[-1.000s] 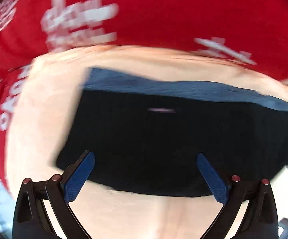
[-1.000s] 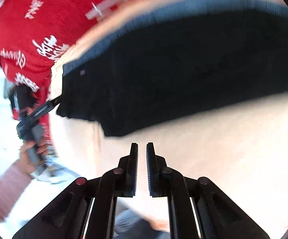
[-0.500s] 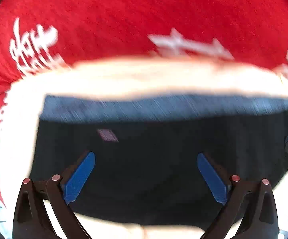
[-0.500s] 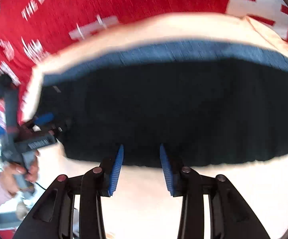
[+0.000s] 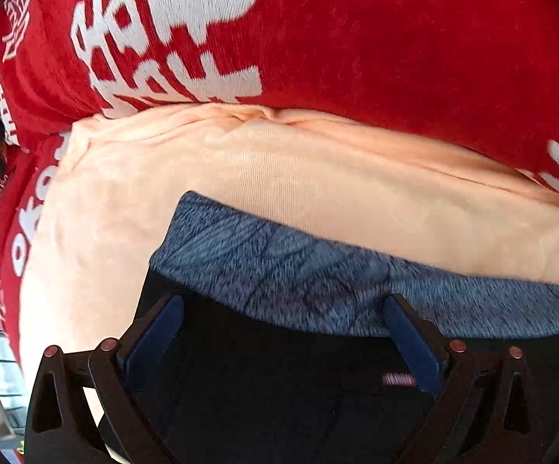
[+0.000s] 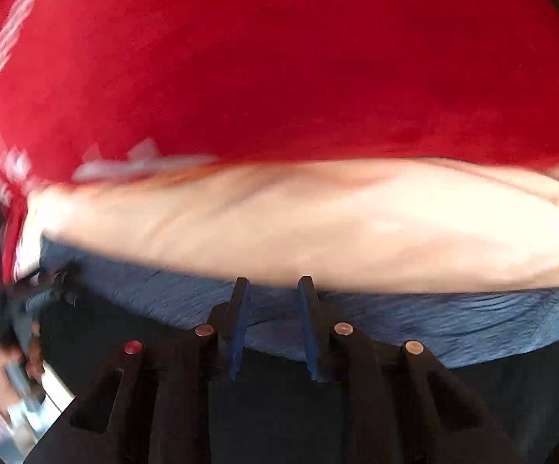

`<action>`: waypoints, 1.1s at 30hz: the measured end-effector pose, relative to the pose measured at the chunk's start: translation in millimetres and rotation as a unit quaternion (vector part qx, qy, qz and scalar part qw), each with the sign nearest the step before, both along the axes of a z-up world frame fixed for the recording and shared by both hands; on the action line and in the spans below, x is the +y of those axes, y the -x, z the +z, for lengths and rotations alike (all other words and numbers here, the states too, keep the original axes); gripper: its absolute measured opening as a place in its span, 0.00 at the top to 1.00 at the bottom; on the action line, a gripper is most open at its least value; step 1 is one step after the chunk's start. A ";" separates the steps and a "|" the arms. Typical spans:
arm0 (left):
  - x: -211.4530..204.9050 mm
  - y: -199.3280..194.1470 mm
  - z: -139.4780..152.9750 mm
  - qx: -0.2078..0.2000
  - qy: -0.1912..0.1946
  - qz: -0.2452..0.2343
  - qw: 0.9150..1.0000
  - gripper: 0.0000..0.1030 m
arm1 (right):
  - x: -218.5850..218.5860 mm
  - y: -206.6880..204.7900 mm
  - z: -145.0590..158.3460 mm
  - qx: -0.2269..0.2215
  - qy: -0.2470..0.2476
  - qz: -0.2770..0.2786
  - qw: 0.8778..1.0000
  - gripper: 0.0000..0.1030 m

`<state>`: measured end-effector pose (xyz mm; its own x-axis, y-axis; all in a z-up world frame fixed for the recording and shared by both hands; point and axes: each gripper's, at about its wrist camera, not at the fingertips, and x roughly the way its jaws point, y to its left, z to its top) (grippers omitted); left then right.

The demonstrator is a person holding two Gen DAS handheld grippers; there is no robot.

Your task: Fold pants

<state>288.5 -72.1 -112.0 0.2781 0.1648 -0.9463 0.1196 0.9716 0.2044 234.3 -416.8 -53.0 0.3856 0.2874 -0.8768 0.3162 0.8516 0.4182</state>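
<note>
Black pants [image 5: 279,406] with a blue-grey waistband [image 5: 279,270] lie flat on a peach cloth [image 5: 318,193]. My left gripper [image 5: 283,301] is open wide just above the waistband's left end, one finger near the corner, with nothing pinched. In the right wrist view the waistband [image 6: 434,321] runs across the frame above the black fabric [image 6: 530,394]. My right gripper [image 6: 273,286] hangs over the waistband's far edge with its jaws closing. Fabric shows in the narrow gap, and the pads do not visibly press it. The left gripper [image 6: 28,297] appears blurred at that view's left edge.
The peach cloth [image 6: 318,224] covers the work surface. Behind it lies a red blanket [image 5: 395,38] with white lettering, also filling the top of the right view [image 6: 279,58]. A hand [image 6: 20,367] shows at the lower left of the right view.
Both grippers travelled across the pants from the near hem to the waistband and came lower. The right jaws widened, then narrowed again. The left jaws stayed wide.
</note>
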 end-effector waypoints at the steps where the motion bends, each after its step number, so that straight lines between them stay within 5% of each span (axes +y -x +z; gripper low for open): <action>1: -4.3 5.8 1.7 0.000 -0.003 -0.009 1.000 0.00 | -7.4 5.7 4.8 -0.005 -0.014 -0.008 1.000 0.71; 6: -34.5 54.0 32.5 0.010 0.023 -0.060 0.998 0.00 | -19.1 47.6 30.4 -0.003 -0.002 0.001 1.000 0.71; 13: -152.1 129.3 63.2 0.019 0.071 -0.137 0.988 0.00 | -66.3 136.5 43.0 0.018 0.022 -0.073 0.997 0.71; 16: -192.3 139.7 59.2 0.028 0.090 -0.153 0.984 0.00 | -124.4 190.2 50.4 0.016 0.033 -0.152 0.988 0.65; 18: -219.2 144.7 54.2 0.033 0.100 -0.160 0.981 0.00 | -163.2 222.8 47.1 0.025 0.043 -0.217 0.975 0.48; 23: -284.7 161.8 33.1 0.032 0.074 -0.193 0.978 0.00 | -250.4 272.1 20.0 0.042 0.029 -0.324 0.945 0.48; 26: -296.1 167.7 18.5 0.038 0.061 -0.189 0.979 0.00 | -286.2 282.7 9.9 0.035 -0.012 -0.337 0.941 0.95; 28: -295.6 169.0 17.5 0.036 0.066 -0.184 0.980 0.00 | -284.1 279.6 13.6 0.022 -0.005 -0.317 0.948 0.95; 31: -290.8 164.8 15.9 0.044 0.063 -0.181 0.980 0.00 | -271.2 270.8 9.1 0.066 0.068 -0.285 0.954 0.87; 33: -293.4 162.2 16.3 0.037 0.052 -0.191 0.980 0.00 | -269.8 274.8 16.5 0.085 0.113 -0.290 0.946 0.66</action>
<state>126.4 -365.5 -95.7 0.2311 -0.0371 -0.9722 0.4886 0.8685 0.0830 -40.5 -686.6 -36.4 0.2696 -0.1325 -0.9538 0.8044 0.5756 0.1474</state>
